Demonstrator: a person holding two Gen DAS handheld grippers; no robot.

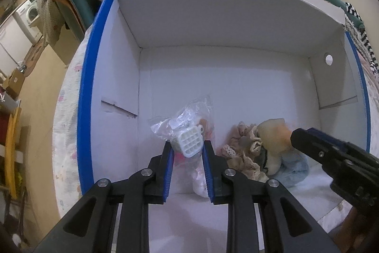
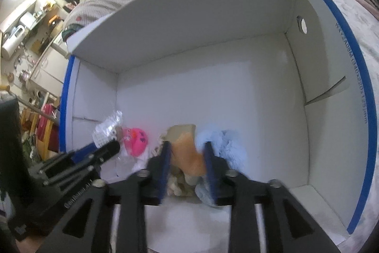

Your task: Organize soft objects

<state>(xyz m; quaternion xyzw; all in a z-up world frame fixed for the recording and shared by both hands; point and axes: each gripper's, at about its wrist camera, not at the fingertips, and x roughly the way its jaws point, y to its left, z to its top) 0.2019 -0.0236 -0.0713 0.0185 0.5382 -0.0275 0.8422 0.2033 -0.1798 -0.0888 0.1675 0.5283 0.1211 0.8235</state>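
Inside the white box [image 1: 213, 77], the left gripper [image 1: 187, 146] clasps a bagged toy [image 1: 189, 139]; the right gripper [image 2: 187, 146] clasps an orange plush [image 2: 187, 153] between its fingers [image 2: 165, 158].

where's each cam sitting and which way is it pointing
Left wrist: on the left gripper, looking along its fingers into the white box at a bagged toy; the right gripper enters from the right.
Right wrist: on the right gripper, facing the orange plush and blue plush; the left gripper shows at left.
Shared: the box, the toys, and each other's gripper.
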